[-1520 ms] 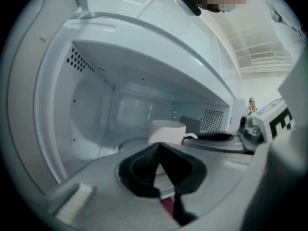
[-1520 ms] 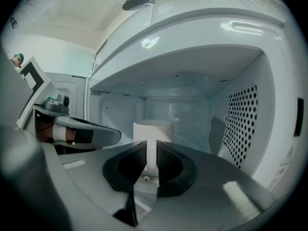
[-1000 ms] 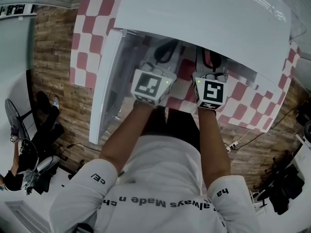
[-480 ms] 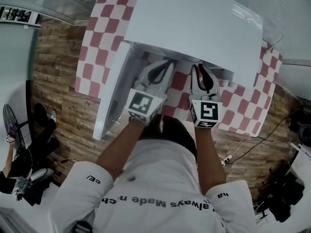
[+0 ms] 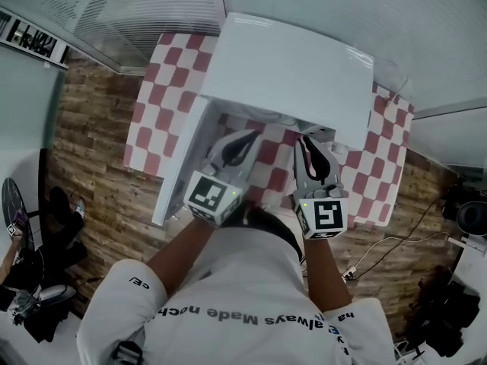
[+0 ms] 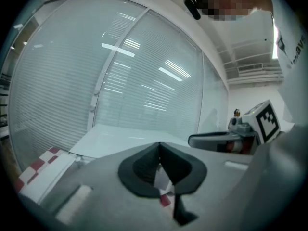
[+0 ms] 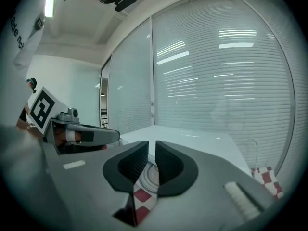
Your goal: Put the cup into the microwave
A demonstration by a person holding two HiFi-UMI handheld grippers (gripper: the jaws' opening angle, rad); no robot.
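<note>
The white microwave (image 5: pixel 289 71) stands on a red-and-white checked tablecloth (image 5: pixel 163 90), with its door (image 5: pixel 181 166) swung open to the left. Both grippers hover just in front of the opening, side by side. My left gripper (image 5: pixel 245 138) has its jaws closed tip to tip with nothing in them (image 6: pixel 159 150). My right gripper (image 5: pixel 307 140) shows only a thin slit between its jaws and holds nothing (image 7: pixel 152 150). A round pale rim (image 7: pixel 150 176) shows below the right jaws; I cannot tell whether it is the cup. The microwave's top hides the inside.
Window blinds (image 5: pixel 144 6) run behind the table. The table's front edge meets wooden flooring (image 5: pixel 99 150). Cables (image 5: pixel 380 245) lie on the floor at right, and dark equipment (image 5: pixel 30 272) stands at left. The open door juts out beside my left gripper.
Both grippers have drawn back out of the microwave's opening toward the person's body. The head has risen, so the microwave looks smaller and farther off.
</note>
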